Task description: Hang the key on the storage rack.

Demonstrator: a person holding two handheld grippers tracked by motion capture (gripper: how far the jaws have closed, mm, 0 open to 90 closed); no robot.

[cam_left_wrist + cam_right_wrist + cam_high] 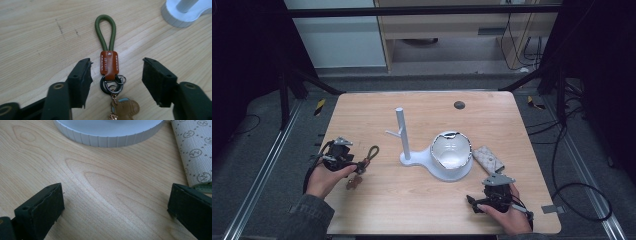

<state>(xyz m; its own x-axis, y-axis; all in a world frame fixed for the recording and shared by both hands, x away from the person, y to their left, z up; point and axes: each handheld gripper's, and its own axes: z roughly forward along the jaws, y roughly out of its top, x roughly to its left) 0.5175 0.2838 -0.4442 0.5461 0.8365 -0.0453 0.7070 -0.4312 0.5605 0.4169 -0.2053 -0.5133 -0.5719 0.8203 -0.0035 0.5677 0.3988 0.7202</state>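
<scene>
Left gripper view, green-cord keychain (108, 57) w/ brown tab, both grippers agape.

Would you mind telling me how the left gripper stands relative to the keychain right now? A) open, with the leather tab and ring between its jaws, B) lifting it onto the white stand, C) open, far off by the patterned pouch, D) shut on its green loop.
A: the left gripper is open, its jaws flanking the keychain, which lies flat on the table.

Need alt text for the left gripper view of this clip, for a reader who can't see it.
A keychain lies flat on a wooden table between the open black jaws of the left gripper, untouched: green cord loop pointing away, brown leather tab, metal rings and a brown charm nearest the camera. The edge of a white stand base shows at top right.
</scene>
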